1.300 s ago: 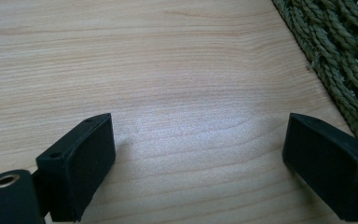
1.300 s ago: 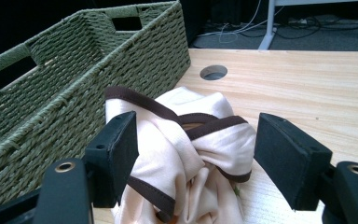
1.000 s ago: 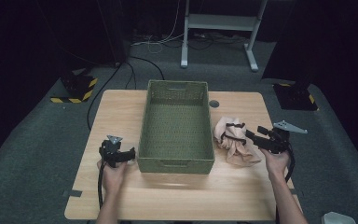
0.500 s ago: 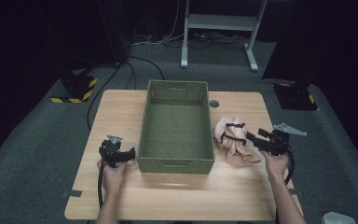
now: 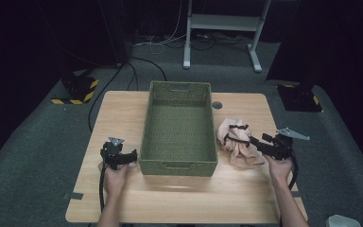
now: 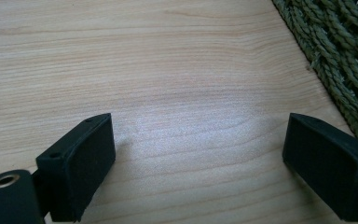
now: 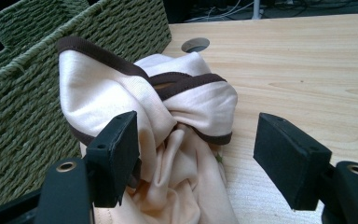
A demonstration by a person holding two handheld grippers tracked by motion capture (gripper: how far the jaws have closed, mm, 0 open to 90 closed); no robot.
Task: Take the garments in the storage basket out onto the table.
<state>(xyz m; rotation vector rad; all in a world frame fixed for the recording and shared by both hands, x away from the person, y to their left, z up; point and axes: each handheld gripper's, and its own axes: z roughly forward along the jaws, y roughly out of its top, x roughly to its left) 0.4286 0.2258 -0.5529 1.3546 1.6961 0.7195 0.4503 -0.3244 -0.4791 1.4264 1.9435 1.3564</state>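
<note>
The right gripper (image 7: 196, 158) has its jaws spread wide around a soft, crumpled cream cloth (image 7: 168, 121) with dark brown trim, lying on the smooth wooden table (image 7: 307, 60) just beside the green woven basket (image 7: 37, 65). The left gripper (image 6: 198, 163) is spread too, over bare wood.

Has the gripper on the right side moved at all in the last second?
Yes, slightly. The right gripper has edged left toward the green basket, its open jaws now closer around the crumpled beige cloth.
</note>
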